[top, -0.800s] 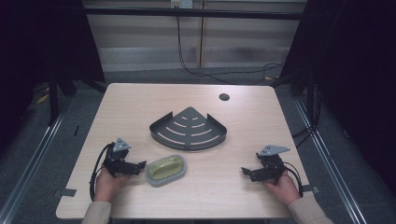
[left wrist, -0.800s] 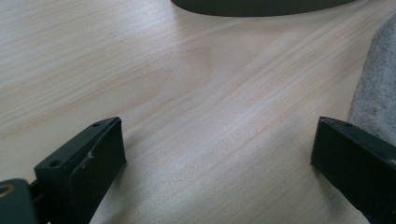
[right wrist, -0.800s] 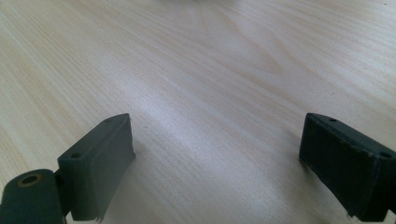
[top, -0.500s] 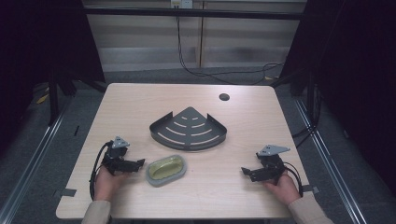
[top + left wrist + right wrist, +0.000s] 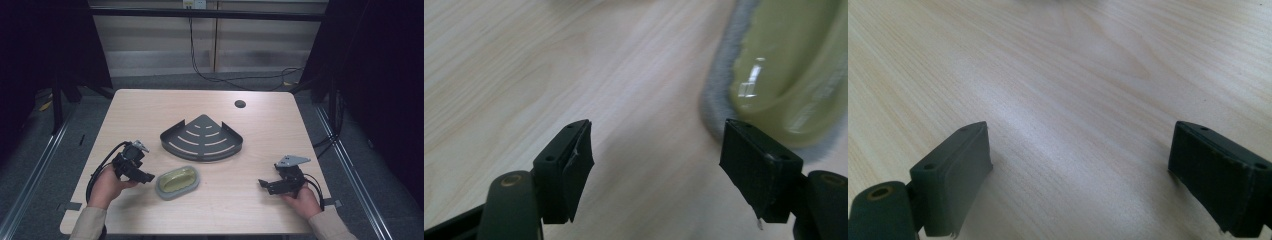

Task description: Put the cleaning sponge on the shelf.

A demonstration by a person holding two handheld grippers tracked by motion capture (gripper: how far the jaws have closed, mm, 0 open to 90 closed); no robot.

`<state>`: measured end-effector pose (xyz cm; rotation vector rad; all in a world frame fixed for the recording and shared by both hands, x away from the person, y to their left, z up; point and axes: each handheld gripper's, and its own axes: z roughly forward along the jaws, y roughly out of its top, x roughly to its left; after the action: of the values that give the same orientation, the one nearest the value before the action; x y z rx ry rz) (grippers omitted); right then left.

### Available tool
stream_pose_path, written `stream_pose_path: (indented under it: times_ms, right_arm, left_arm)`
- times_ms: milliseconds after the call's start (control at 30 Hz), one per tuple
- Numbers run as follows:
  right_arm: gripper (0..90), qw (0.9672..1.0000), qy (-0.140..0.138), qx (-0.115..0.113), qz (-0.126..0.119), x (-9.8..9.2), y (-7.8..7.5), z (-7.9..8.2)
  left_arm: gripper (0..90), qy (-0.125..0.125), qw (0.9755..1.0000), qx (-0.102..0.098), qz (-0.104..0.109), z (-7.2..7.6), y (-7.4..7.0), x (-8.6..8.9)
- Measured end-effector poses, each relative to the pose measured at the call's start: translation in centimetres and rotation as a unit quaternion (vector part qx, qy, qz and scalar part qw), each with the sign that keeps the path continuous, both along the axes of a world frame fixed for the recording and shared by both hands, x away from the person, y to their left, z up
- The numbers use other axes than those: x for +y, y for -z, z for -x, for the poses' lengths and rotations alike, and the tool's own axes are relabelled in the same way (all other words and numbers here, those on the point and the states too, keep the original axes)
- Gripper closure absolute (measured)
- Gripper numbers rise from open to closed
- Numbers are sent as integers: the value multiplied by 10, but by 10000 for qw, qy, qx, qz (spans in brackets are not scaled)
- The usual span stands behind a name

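Green dish [image 5: 177,181] by parted-jaw L gripper [image 5: 148,176].

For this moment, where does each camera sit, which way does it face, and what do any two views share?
High view: fixed above the person's side, looking forward and down on the table; both forearms, left claw and right claw enter from the bottom.
Left gripper view: rides the left claw, low over the wood, facing the yellow-green dish; its open jaws show.
Right gripper view: rides the right claw, facing bare tabletop; its open jaws show.
Shared: the high and left gripper views both show the dish.
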<state>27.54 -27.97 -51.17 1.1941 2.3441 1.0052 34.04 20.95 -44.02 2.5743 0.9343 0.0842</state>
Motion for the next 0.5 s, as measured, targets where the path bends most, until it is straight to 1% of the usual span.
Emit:
stream_pose_path:
  times_ms: [33, 67, 100, 133, 167, 233, 267, 300, 333, 367, 400, 500]
  right_arm:
    - [94, 10000, 0, 0, 0, 0, 0, 0]
    - [94, 10000, 1, -5, 16, 0, 0, 0]
    - [94, 10000, -4, -6, 7, 0, 0, 0]
    - [94, 10000, 4, -4, 15, 0, 0, 0]
    - [94, 10000, 1, -5, 16, 0, 0, 0]
    - [94, 10000, 1, -5, 17, 0, 0, 0]
    - [94, 10000, 1, -5, 17, 0, 0, 0]
    - [94, 10000, 1, -5, 14, 0, 0, 0]
    - [94, 10000, 1, -5, 14, 0, 0, 0]
    - [94, 10000, 1, -1, 5, 0, 0, 0]
    - [94, 10000, 1, -1, 5, 0, 0, 0]
    - [94, 10000, -1, -1, 1, 0, 0, 0]
  left_arm:
    - [294, 0, 10000, 0, 0, 0, 0, 0]
    - [294, 147, 9998, 60, -72, -1, -6, -3]
    - [305, 191, 9998, 75, -87, -1, -9, -4]
    - [306, 187, 9997, 131, -69, -1, -11, -5]
    - [308, 296, 9993, 164, -136, -1, -16, -9]
    - [316, 416, 9987, 202, -227, -2, -23, -14]
    - [316, 416, 9987, 202, -227, -2, -23, -14]
    - [321, 519, 9981, 220, -266, -2, -27, -17]
    - [322, 519, 9981, 220, -266, -2, -27, -17]
    - [323, 619, 9971, 272, -358, -2, -31, -22]
    - [325, 619, 9971, 272, -358, -2, -31, -22]
    - [330, 789, 9952, 321, -477, -1, -38, -32]
